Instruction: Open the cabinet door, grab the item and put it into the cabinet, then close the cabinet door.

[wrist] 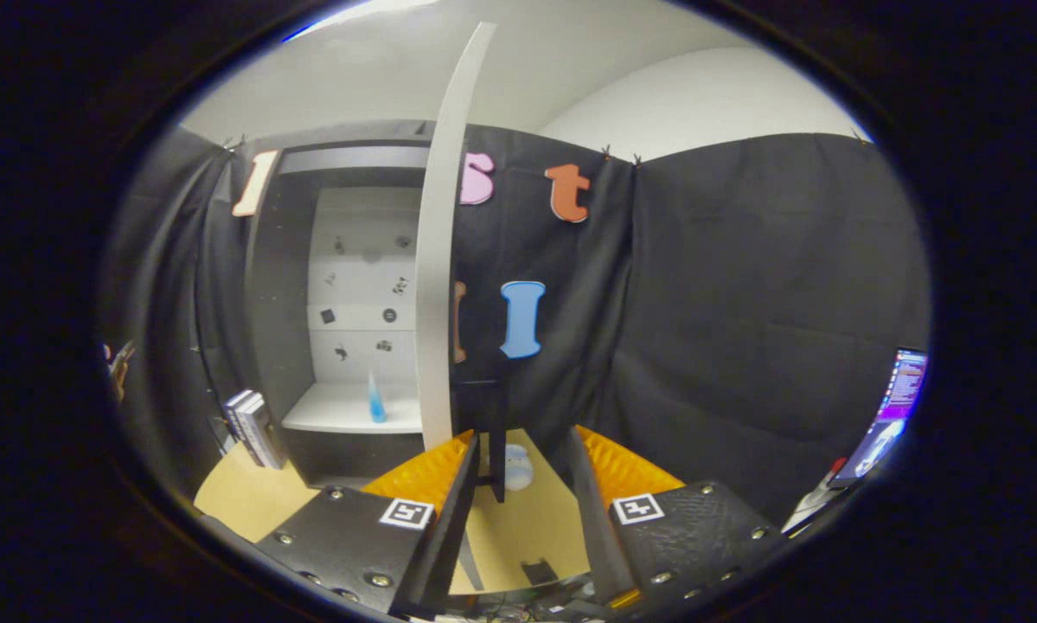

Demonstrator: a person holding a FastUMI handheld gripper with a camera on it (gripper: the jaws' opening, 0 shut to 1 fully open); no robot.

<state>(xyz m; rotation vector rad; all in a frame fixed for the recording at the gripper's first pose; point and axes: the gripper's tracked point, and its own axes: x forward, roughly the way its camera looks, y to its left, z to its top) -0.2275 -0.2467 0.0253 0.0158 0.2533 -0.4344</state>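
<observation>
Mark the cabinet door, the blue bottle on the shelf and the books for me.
cabinet door (438, 285): gripper view, middle of its pale edge, swung open toward the tool.
blue bottle (376, 405): gripper view, its body, upright on the white shelf.
books (253, 428): gripper view, spines, left of the cabinet.

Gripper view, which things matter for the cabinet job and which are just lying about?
Job: cabinet door, open; blue item on the cabinet shelf; gripper, fingers open by the door's edge.
Lying about: books; screen; pale round object on the table.
</observation>
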